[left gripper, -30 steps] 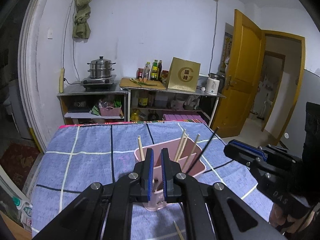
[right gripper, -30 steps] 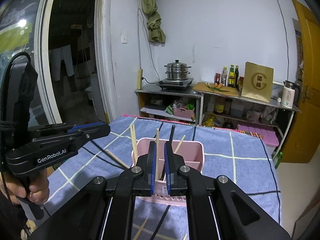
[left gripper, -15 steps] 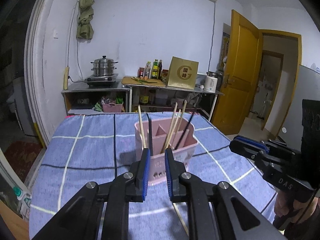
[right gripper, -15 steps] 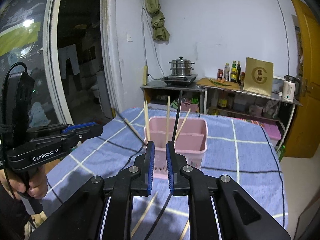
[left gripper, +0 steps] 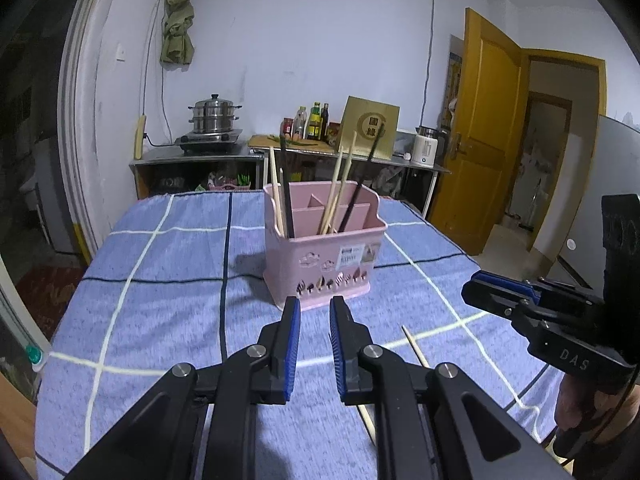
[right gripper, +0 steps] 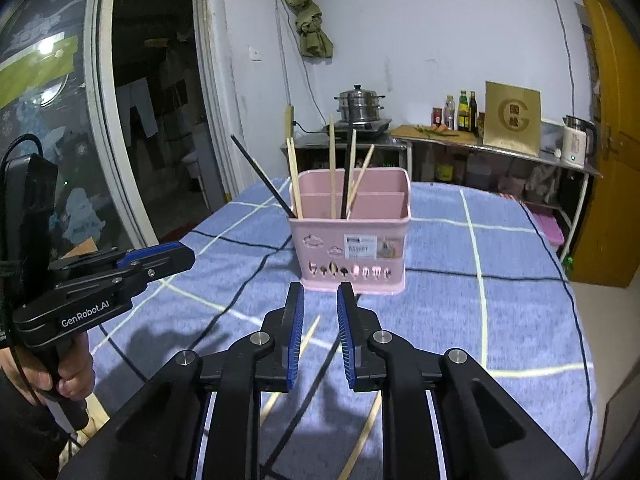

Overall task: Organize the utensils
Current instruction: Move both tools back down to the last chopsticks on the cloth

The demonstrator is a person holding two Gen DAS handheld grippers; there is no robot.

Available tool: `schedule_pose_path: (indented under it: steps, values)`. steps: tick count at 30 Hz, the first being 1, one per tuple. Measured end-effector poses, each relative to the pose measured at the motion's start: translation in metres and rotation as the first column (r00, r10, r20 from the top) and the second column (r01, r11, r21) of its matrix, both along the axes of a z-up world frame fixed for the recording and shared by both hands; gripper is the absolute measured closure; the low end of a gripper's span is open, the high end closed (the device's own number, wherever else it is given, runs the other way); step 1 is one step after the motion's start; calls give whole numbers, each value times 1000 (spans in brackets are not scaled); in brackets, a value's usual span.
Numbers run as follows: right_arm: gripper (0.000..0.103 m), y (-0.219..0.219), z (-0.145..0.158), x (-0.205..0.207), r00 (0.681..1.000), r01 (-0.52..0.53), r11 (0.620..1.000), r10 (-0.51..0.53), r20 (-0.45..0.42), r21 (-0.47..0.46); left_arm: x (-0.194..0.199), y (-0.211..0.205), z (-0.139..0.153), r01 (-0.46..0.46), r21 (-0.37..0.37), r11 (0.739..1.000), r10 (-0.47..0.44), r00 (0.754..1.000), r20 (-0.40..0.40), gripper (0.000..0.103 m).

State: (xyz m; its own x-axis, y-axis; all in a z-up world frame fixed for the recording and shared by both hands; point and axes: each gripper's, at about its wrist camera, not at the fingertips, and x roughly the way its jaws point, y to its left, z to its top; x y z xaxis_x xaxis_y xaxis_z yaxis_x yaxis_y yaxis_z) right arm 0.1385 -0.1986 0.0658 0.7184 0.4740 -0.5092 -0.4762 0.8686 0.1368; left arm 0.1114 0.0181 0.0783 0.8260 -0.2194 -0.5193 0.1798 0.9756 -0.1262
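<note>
A pink utensil holder (left gripper: 324,252) (right gripper: 352,248) stands on the blue checked cloth, with several wooden and black chopsticks upright in its compartments. My left gripper (left gripper: 314,304) hovers just in front of it, jaws slightly apart and nothing between them. My right gripper (right gripper: 320,292) is also just short of the holder; its jaws are opening and hold nothing. On the cloth under the right gripper lie a loose wooden chopstick (right gripper: 310,336), a second wooden one (right gripper: 368,428) and a black one (right gripper: 304,412). Another loose wooden chopstick (left gripper: 416,350) shows in the left wrist view.
The right gripper (left gripper: 480,290) shows at the right of the left wrist view, the left gripper (right gripper: 176,256) at the left of the right wrist view. Behind the table is a shelf with a steel pot (left gripper: 214,114), bottles and a kettle. A yellow door (left gripper: 484,140) stands open at right.
Both grippers have drawn back from over the holder and sunk toward the cloth. Their jaws, shut a second ago, now stand apart, and the holder lies farther ahead.
</note>
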Motion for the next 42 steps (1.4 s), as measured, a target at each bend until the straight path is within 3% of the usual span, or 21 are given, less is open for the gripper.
schedule_pose_path:
  steps: [14, 25, 42]
  values:
    - [85, -12, -17, -21, 1000, 17, 1000, -17, -18, 10, -21, -18, -21, 14, 5, 1000, -14, 999, -36, 89]
    - [85, -20, -39, -10, 996, 45, 999, -47, -75, -19, -3, -29, -48, 40, 14, 999, -38, 992, -120, 89]
    - [85, -28, -85, 35, 962, 87, 992, -108, -251, -96, 64, -56, -96, 85, -16, 996, -86, 936, -342, 89]
